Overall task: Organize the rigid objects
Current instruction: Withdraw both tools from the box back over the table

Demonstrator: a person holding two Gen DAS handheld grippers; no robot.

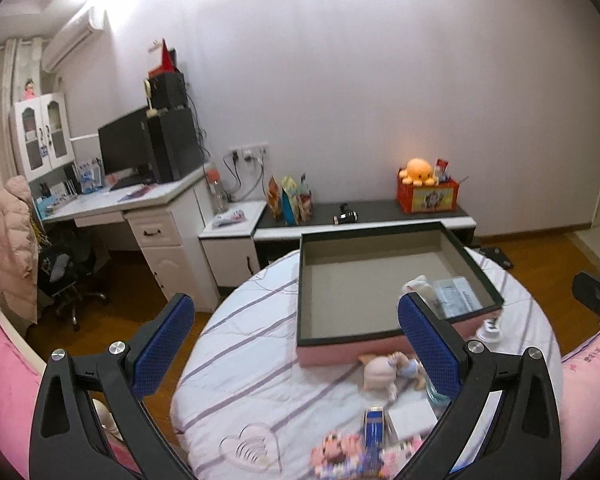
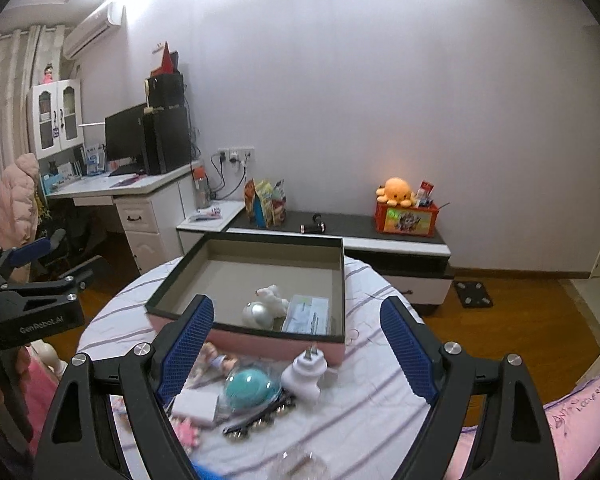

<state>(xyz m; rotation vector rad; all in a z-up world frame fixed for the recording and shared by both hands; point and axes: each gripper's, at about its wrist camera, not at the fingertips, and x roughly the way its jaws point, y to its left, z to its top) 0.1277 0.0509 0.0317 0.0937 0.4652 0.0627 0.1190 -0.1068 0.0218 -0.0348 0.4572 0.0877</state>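
I hold both claws, left and right, agape and empty above a round striped-cloth table. The square pink box, grey-lined, sits at its far edge; a white plug lies just beside it.

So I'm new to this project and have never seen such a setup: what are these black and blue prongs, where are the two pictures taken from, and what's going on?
They are two hand-held grippers, one in each of a person's hands, each with a camera looking along its blue fingers. One picture comes from the left gripper, the other from the right gripper. Both stand open and hold nothing. Ahead is a round table under a striped cloth, with an open box on it. In the box lie a white toy, a silver ball and a packet. In front of the box wait a plug, a teal ball, a doll and other small things.
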